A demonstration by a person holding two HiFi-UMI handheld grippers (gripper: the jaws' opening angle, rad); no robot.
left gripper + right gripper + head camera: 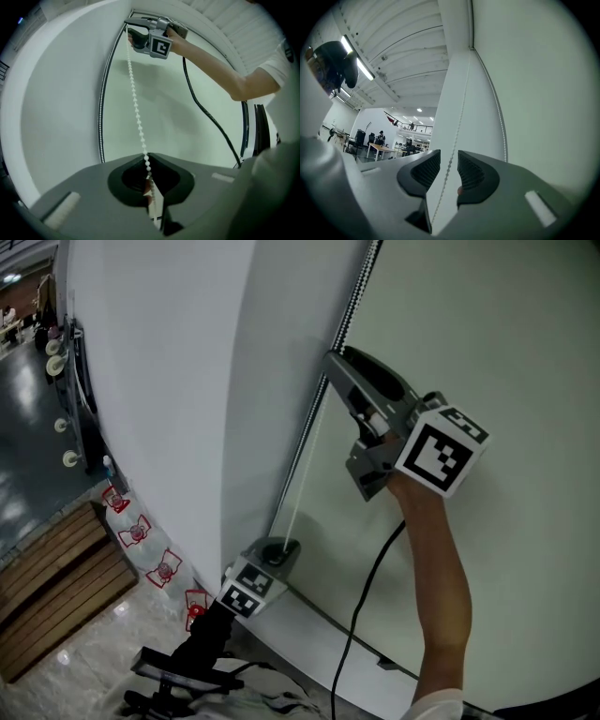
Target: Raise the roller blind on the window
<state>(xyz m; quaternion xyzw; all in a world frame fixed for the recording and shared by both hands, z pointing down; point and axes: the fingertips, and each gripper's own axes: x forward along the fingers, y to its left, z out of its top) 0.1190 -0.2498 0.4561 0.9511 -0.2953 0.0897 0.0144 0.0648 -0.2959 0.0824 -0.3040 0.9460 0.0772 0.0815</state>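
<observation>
Bead chain [136,112] glossy plastic; blind [506,352] matt, smooth; floor planks [56,587] wood; stone floor [103,652] polished.

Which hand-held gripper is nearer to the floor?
Left. The left hand-held gripper is low down, close above the floor, shut on the bead chain. The right hand-held gripper is well above it, its jaws open around the same chain.

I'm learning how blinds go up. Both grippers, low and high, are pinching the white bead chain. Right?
Only the low one, the left gripper, pinches the white bead chain. In the right gripper view the high one, the right gripper, has its jaws apart, and the chain runs free between them.
</observation>
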